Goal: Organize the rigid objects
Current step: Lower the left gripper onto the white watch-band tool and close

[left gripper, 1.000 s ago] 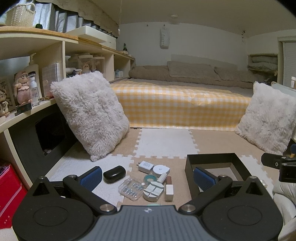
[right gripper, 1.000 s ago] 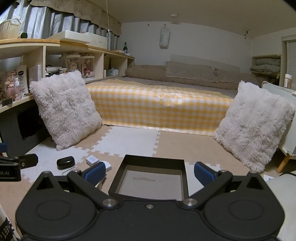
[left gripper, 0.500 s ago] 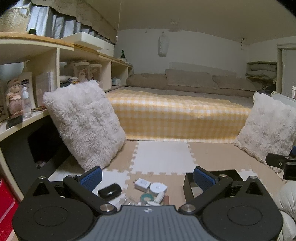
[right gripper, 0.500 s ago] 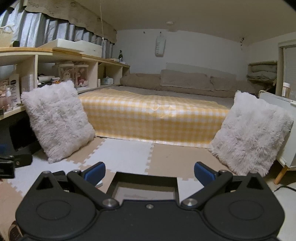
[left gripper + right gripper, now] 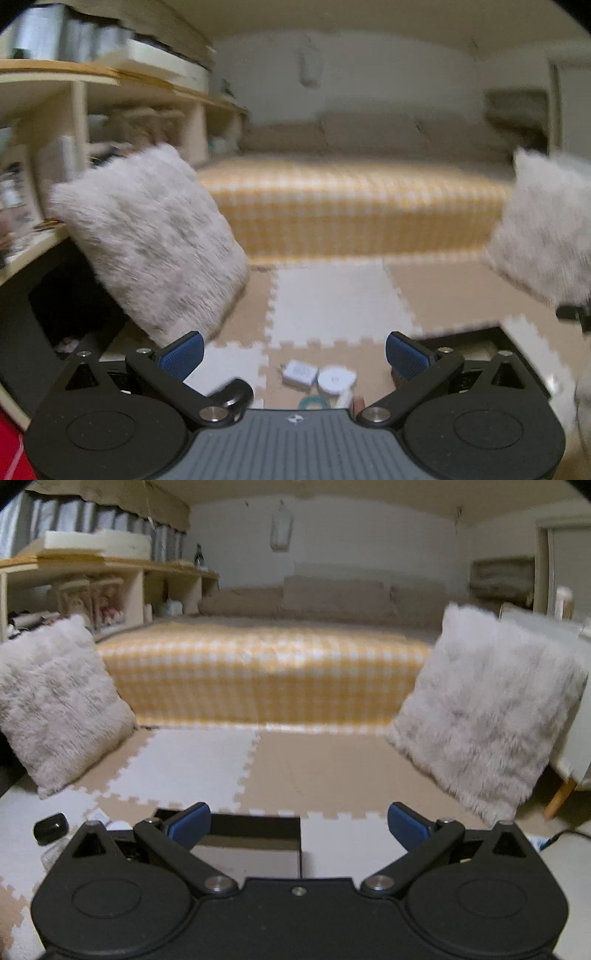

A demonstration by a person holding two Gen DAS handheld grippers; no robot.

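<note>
Above the beige-and-white foam puzzle-mat floor (image 5: 332,295), the left gripper (image 5: 295,356) is held low and roughly level, pointing toward the yellow-checked bed (image 5: 351,206), with its blue-padded fingers (image 5: 183,354) spread wide and nothing between them. Ahead of it on the mat lies a small cluster of rigid items: a white square charger block (image 5: 300,373) just beside a white round puck (image 5: 337,380), a teal ring (image 5: 314,402) nearer the gripper body, and a glossy black oval case (image 5: 232,397) to the left (this view is smeared with motion blur, so finer detail is lost). An open black rectangular tray (image 5: 476,338) sits to the right of the cluster, partly hidden behind the right finger. From the right wrist view, the right gripper (image 5: 299,825) is likewise held low and level, its blue-padded fingers (image 5: 188,825) wide apart and gripping nothing, hovering directly over that black tray (image 5: 255,827), whose pale bottom shows between the fingers. Over there the black oval case (image 5: 51,827) rests on the mat to the tray's left. Two shaggy white cushions (image 5: 487,716) lean at either side of the bed.
</note>
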